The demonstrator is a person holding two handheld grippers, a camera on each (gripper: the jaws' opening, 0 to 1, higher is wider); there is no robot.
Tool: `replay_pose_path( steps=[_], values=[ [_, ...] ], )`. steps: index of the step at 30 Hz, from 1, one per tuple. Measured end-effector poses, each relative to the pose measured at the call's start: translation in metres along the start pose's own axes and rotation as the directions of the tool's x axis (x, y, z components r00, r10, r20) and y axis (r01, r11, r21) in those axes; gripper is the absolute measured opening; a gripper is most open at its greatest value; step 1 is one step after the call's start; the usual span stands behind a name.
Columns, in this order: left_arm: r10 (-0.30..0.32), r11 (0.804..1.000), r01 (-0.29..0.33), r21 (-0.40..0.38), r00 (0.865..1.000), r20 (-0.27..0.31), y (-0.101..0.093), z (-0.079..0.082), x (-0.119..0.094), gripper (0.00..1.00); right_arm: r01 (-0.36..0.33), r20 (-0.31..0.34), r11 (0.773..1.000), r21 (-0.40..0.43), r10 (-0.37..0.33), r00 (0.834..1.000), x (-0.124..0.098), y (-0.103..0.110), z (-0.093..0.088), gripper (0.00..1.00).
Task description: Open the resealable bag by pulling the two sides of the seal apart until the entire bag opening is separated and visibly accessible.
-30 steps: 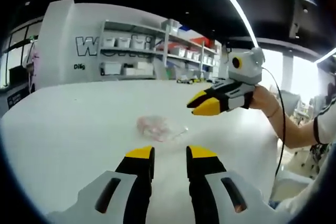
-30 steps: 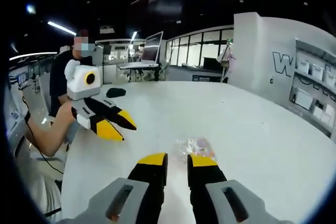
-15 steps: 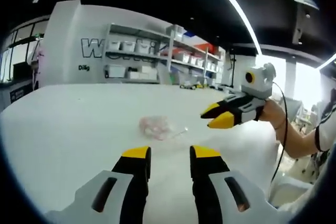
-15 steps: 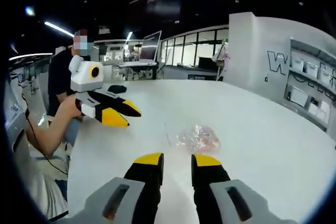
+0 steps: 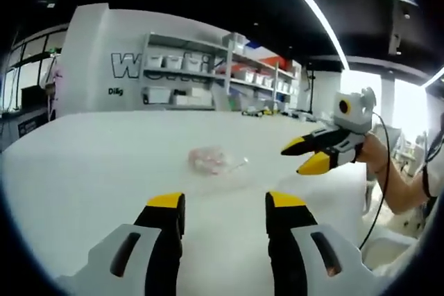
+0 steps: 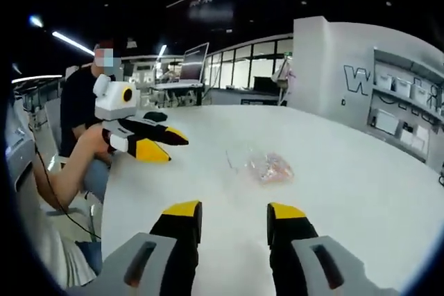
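A small clear resealable bag [image 5: 211, 160] with pinkish contents lies flat on the white table [image 5: 90, 164]; the right gripper view shows the bag [image 6: 267, 167] too. My left gripper [image 5: 225, 203] stands open above the table, well short of the bag, nothing between its jaws. In the right gripper view my right gripper [image 6: 234, 213] is open and empty too, a good way back from the bag. The right gripper [image 5: 311, 155] shows in the left gripper view to the right of the bag, held by a hand. The left gripper [image 6: 156, 145] appears at left in the right gripper view.
Wall shelves [image 5: 208, 77] with white bins stand behind the table. A dark object [image 6: 154, 117] lies at the table's far side, near a laptop [image 6: 192, 67]. A person in a dark top [image 6: 78, 109] holds the grippers at the table's edge.
Both grippers have pulled back from the bag and their jaws have spread wider. The bag lies where it was.
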State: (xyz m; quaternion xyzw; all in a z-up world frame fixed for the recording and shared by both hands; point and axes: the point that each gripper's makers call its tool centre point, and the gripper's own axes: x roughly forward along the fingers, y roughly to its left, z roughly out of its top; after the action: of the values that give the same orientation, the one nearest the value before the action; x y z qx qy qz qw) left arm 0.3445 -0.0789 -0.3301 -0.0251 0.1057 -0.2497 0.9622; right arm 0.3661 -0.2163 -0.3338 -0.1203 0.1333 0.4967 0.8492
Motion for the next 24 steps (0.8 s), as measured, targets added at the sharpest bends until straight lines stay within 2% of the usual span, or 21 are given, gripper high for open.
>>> replay_pose_path(
  steps=[4,17,24],
  values=[
    [0.014,1.000,-0.014,0.005,1.000,0.008,0.000,-0.002,-0.004,0.57,0.014,-0.006,1.000,0.003,-0.014,1.000,-0.005,0.005,-0.005,0.40],
    [0.031,0.999,-0.032,0.023,0.999,0.025,-0.002,0.002,-0.016,0.60,0.045,0.014,0.999,0.018,-0.045,0.999,-0.014,0.009,-0.009,0.47],
    [0.038,0.999,-0.039,0.028,0.999,0.038,-0.003,0.004,-0.022,0.62,0.067,0.030,0.998,0.012,-0.067,0.997,-0.020,0.012,-0.008,0.55]
  ],
)
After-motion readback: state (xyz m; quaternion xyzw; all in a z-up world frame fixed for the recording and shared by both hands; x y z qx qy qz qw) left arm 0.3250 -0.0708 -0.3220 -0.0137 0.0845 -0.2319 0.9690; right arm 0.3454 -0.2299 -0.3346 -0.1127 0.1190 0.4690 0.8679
